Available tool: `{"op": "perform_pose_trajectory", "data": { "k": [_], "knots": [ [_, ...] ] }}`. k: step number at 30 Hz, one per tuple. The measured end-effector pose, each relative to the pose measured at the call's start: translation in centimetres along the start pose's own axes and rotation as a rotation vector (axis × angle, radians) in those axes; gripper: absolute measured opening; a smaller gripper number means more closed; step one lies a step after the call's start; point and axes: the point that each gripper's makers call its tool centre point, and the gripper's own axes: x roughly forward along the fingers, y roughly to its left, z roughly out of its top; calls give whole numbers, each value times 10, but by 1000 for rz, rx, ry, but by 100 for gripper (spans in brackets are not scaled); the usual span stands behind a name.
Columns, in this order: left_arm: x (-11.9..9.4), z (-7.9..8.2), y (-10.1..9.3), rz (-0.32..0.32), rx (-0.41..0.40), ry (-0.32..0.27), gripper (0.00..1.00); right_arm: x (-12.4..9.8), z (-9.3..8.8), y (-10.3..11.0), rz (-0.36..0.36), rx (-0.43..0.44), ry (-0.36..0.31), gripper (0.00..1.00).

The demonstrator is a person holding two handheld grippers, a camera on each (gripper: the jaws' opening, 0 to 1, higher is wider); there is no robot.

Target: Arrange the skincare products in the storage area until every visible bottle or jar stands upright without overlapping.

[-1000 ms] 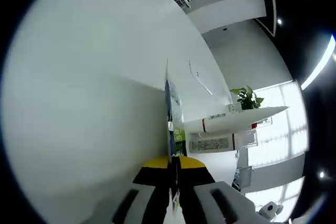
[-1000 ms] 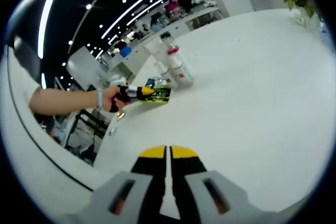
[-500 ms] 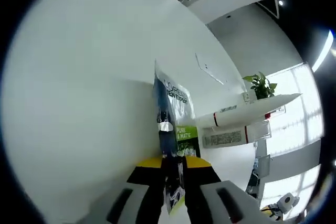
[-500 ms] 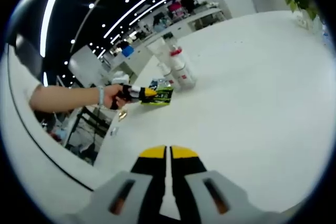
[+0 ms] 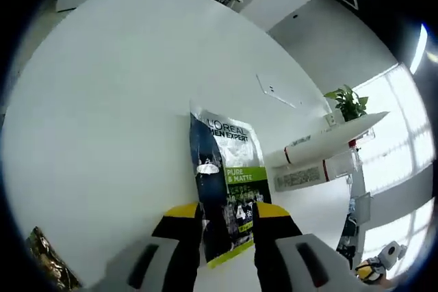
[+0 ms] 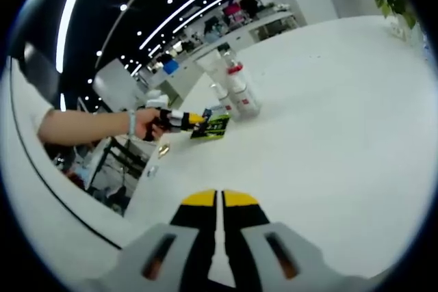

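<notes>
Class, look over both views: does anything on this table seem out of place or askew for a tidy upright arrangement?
Yes. The L'Oreal sachet is not standing; the left gripper pinches it between its jaws, tilted over the white table. Beside it, two white tubes appear to lie on their sides. The right gripper is shut, holding nothing.

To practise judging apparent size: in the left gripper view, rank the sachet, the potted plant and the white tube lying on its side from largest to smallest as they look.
1. Sachet, though it is nearest the camera, gripped by the left gripper.
2. White tube.
3. Potted plant.
</notes>
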Motion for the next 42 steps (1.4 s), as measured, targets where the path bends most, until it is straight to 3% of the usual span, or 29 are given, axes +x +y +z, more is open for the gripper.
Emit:
{"op": "perform_pose_trajectory", "data": {
  "k": [10,18,33,42],
  "knots": [
    [-5,5,8,60,64,-25,29,-3,-4,-1,-5,12,-12,1],
    [-1,0,10,83,130,-5,29,-5,-4,-1,-6,15,-21,1],
    [3,1,11,111,189,-16,29,-11,-9,-8,-30,30,-23,1],
    [0,2,6,91,229,-30,32,-5,-6,-7,-25,23,-18,1]
  ]
}}
